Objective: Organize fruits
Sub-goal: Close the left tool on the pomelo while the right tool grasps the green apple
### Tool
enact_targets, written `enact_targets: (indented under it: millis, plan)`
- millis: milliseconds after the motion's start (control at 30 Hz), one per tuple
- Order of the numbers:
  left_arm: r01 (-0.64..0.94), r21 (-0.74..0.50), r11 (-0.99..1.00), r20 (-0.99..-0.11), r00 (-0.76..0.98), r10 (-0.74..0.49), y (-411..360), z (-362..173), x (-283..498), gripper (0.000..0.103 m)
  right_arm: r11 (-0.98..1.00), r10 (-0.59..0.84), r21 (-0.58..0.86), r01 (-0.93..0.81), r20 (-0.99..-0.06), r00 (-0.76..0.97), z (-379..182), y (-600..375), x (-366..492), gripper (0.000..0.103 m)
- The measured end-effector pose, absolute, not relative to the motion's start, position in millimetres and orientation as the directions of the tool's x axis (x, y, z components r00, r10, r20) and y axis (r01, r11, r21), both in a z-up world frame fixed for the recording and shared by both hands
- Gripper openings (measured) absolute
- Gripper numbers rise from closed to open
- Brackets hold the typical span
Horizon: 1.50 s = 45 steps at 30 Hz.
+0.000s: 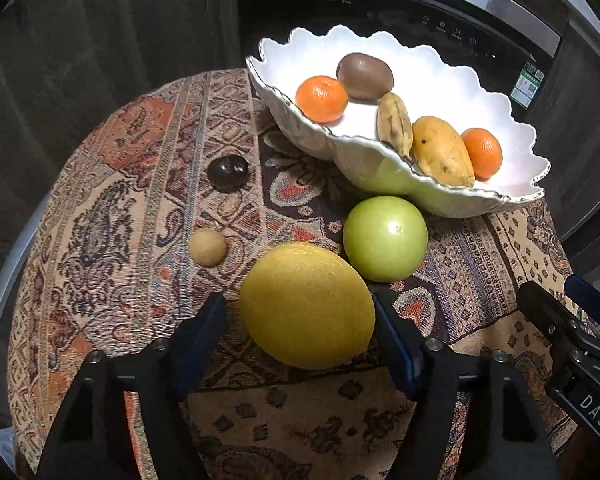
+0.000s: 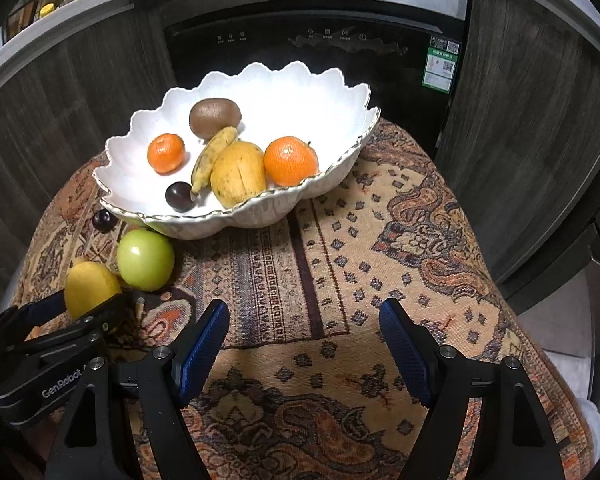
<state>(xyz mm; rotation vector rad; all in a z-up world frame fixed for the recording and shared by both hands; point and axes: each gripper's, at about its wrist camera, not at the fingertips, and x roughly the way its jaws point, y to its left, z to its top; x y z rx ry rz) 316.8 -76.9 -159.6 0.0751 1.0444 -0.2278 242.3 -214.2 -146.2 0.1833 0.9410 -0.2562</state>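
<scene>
Behind everything stood a dark appliance with a steel trim, set between wood-grain cabinet fronts, and your round desk wore a patterned woven cloth in tan, rust and navy.

In the left wrist view, your left tool was spread wide around the large yellow citrus at lower centre; its right finger sat against the fruit's side while the left finger stood just clear of it. Just above and right of the citrus lay a green apple, close under the near wall of the scalloped white bowl in the upper right of the frame. A small tan round fruit rested left of the citrus, and a dark plum lay further up the cloth, well apart from the bowl.

The right wrist view showed the bowl in the upper left, holding a kiwi, a small mandarin, a larger mandarin, a spotted banana, a mango and a second dark plum.

Your right tool hung with its fingers spread at the bottom of that frame, over bare cloth and gripping nothing.
</scene>
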Motion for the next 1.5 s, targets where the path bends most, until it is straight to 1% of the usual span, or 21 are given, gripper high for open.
enact_targets:
  millis: [33, 133, 333, 767, 1267, 1500]
  plan:
    - [0.227, -0.053, 0.972, -0.865, 0.477, -0.158, -78, -161, 317, 0.061, 0.954, -0.137, 0.044, 0.296, -0.817, 0.56, -147, -215, 242, 0.078]
    - [0.233, -0.057, 0.971, -0.862, 0.479, -0.166, -79, -162, 317, 0.061, 0.953, -0.133, 0.048, 0.3, -0.821, 0.555, -150, -216, 242, 0.078]
    - [0.223, -0.072, 0.972, -0.864, 0.473, -0.172, -70, -158, 312, 0.06, 0.954, -0.138, 0.043, 0.297, -0.818, 0.559, -145, -216, 243, 0.078]
    - [0.174, -0.05, 0.983, -0.835, 0.532, -0.137, -30, -131, 287, 0.06, 0.97, -0.14, 0.012, 0.244, -0.792, 0.595, -124, -185, 240, 0.078]
    - [0.055, -0.037, 0.998, -0.818, 0.571, -0.062, 36, -121, 285, 0.06, 0.99, -0.093, -0.006, 0.14, -0.775, 0.625, -113, -124, 259, 0.078]
    - [-0.004, -0.026, 1.0, -0.811, 0.585, -0.018, 60, -120, 291, 0.06, 0.994, -0.079, -0.012, 0.112, -0.778, 0.623, -117, -100, 276, 0.078]
